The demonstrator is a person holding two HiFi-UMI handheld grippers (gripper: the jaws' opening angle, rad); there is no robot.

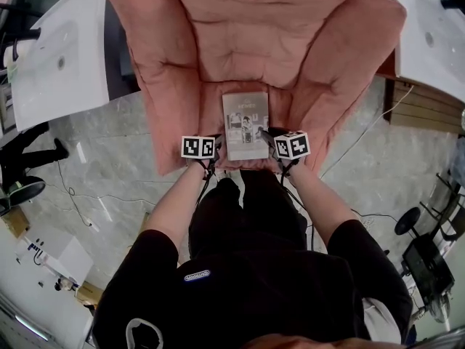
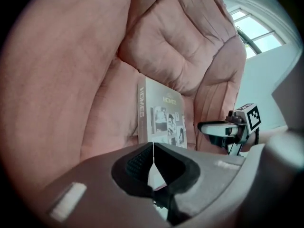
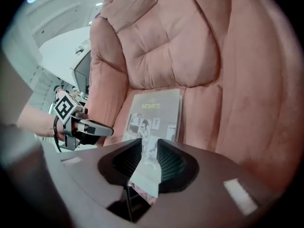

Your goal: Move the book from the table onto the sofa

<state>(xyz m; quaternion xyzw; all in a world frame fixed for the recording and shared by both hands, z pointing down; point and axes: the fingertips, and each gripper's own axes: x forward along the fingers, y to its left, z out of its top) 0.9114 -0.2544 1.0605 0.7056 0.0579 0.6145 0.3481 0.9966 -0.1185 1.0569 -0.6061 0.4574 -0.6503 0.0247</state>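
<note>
Two claws flank the book (image 1: pixel 245 126) in the head view. It lies flat, cover up, on the seat of the pink sofa (image 1: pixel 247 42), at 12 o'clock from the person, well apart from the white bench (image 1: pixel 58 57) at 10 o'clock. The left claw (image 1: pixel 213 150) sits at the book's 7 o'clock corner and the right claw (image 1: pixel 275 140) at its 5 o'clock corner. In the left gripper view, the left claw (image 2: pixel 153 151) is clenched, tips meeting, with nothing clearly between them. The book (image 2: pixel 164 115) lies beyond at 12 o'clock, spine toward 9 o'clock. In the right gripper view, the right claw (image 3: pixel 149 151) is released, its jaws apart, with the book's (image 3: pixel 154 113) near edge showing through the gap. The book looks thin, light and fairly stiff, and its smooth cover is likely to slip. Any further hold would be best taken on the near edge or the spine, since the soft cushion gives under it.
</note>
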